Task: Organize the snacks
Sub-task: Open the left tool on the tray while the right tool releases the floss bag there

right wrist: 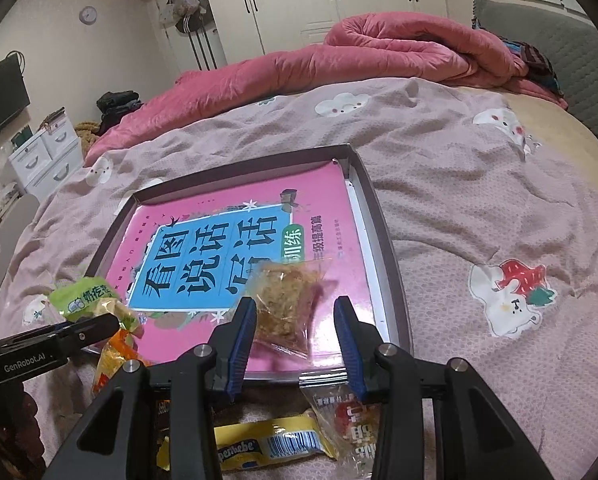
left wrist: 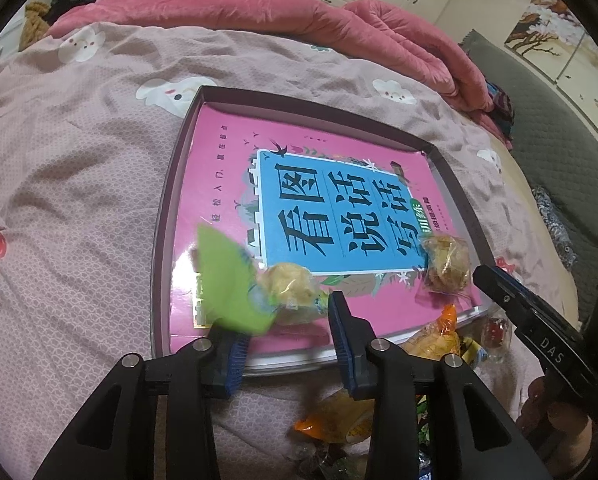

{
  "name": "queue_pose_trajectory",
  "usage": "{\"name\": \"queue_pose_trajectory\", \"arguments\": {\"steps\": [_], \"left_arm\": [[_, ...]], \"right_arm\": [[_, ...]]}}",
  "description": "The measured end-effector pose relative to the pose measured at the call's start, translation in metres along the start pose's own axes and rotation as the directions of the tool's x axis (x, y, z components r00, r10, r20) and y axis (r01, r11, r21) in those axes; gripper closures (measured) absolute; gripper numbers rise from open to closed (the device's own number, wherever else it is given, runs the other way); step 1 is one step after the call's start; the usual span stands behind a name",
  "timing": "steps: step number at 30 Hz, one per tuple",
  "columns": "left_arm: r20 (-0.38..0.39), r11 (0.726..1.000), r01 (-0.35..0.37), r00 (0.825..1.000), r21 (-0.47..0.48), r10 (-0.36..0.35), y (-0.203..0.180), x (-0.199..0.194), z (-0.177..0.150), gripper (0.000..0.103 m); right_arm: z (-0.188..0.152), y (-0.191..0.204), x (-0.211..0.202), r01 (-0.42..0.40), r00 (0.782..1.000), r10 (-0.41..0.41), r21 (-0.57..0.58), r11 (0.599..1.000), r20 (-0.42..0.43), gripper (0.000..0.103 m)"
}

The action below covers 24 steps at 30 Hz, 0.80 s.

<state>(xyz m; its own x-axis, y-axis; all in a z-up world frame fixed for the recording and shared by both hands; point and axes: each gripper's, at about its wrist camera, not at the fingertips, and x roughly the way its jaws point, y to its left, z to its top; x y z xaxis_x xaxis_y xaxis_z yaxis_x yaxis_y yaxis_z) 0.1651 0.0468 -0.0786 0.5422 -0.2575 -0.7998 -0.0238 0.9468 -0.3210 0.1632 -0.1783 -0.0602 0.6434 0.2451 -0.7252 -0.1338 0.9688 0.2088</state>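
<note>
Soft, even indoor light fills both views, with only faint shadows. Fisheye bending curves the edges into dark corners. The green snack packet [left wrist: 235, 280] is motion-blurred, and glare streaks the glossy pink book [left wrist: 227, 160].

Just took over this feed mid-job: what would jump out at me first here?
The big pink book with a blue title panel fills a shallow dark tray on the bed. On it lie a green-wrapped snack just ahead of the left gripper and a clear-wrapped snack between the right gripper's open jaws.

Book [left wrist: 299, 208] in tray [left wrist: 167, 216] on bed [left wrist: 79, 180]; two snack packets [left wrist: 289, 294] on book.
</note>
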Motion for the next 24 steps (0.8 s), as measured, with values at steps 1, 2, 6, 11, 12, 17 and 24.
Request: {"name": "queue_pose_trajectory", "arguments": {"steps": [1,2,6,11,12,17,24], "left_arm": [[0.002,1.000,0.001,1.000,0.000,-0.001,0.000,-0.001,0.000,0.061],[0.003,1.000,0.001,1.000,0.001,-0.001,0.000,-0.001,0.000,0.060],[0.013,1.000,0.005,1.000,0.004,-0.005,-0.001,-0.006,0.000,0.055],[0.019,1.000,0.003,1.000,0.004,-0.003,-0.001,-0.011,-0.001,0.049],[0.021,1.000,0.003,1.000,0.004,-0.003,-0.001,-0.012,-0.001,0.048],[0.029,1.000,0.004,1.000,-0.005,-0.004,0.002,-0.019,-0.001,0.041],[0.047,1.000,-0.002,0.999,0.000,0.002,0.002,-0.028,-0.002,0.032]], "right_arm": [[0.000,0.000,0.000,0.000,1.000,0.000,0.001,1.000,-0.001,0.062],[0.000,-0.001,-0.001,-0.001,1.000,0.001,0.003,1.000,-0.002,0.062],[-0.001,0.000,-0.004,-0.005,1.000,0.005,0.000,1.000,-0.001,0.062],[-0.003,0.000,-0.008,-0.011,1.000,0.011,0.002,1.000,0.002,0.062],[-0.002,0.000,-0.009,-0.011,1.000,0.011,0.001,1.000,0.003,0.062],[-0.002,-0.001,-0.013,-0.019,1.000,0.019,0.002,1.000,0.012,0.062],[-0.004,0.000,-0.023,-0.040,0.999,0.040,0.006,0.999,0.033,0.055]]}}
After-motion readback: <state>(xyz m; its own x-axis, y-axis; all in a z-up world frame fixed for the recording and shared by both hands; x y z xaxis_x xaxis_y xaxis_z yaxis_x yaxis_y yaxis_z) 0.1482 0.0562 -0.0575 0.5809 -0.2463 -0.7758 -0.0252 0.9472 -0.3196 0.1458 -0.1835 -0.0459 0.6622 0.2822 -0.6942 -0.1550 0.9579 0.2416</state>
